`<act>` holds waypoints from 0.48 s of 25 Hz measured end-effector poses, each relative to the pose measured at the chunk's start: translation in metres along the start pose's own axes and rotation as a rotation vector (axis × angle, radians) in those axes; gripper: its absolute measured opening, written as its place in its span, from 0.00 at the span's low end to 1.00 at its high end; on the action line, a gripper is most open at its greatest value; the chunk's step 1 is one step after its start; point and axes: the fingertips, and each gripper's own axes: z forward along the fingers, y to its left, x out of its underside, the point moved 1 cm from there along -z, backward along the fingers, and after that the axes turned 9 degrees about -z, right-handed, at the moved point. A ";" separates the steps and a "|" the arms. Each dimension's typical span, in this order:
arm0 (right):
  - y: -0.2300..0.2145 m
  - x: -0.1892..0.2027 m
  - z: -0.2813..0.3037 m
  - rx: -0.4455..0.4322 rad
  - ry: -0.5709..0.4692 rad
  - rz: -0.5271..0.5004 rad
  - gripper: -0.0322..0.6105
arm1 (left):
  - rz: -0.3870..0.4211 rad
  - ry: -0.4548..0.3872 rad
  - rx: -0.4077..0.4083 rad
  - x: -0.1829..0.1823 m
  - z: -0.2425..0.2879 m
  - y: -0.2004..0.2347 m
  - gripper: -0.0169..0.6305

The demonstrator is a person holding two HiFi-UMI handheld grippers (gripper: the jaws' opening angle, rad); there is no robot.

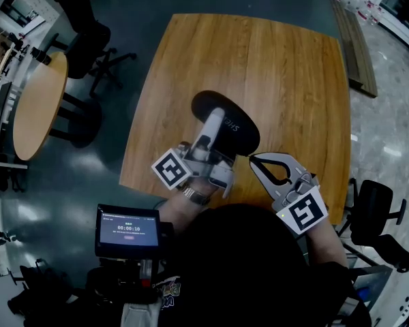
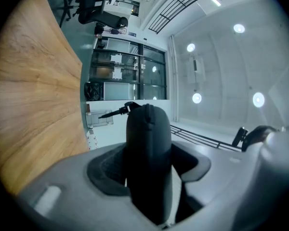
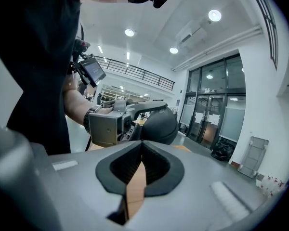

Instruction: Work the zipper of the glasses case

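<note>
Black glasses case (image 1: 233, 133), clamped in the left tool (image 1: 214, 125), may twist loose if the right tool (image 1: 253, 158), clenched empty beside it, pushes instead of gripping.

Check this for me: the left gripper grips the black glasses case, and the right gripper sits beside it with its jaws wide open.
One thing is wrong: the right gripper's jaws are not wide open. They are shut, tips together with nothing between them, as the right gripper view shows. The rest stands: the left gripper grips the black glasses case, and the right gripper sits beside it.
</note>
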 end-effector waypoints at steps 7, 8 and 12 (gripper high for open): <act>-0.047 0.018 -0.024 0.204 -0.022 0.257 0.06 | 0.037 0.091 -0.002 0.014 -0.004 0.004 0.42; -0.055 0.021 -0.029 0.228 -0.030 0.276 0.06 | 0.039 0.115 -0.003 0.019 -0.005 0.004 0.42; -0.073 0.029 -0.040 0.300 -0.072 0.346 0.06 | 0.027 0.128 -0.020 0.032 -0.007 0.008 0.42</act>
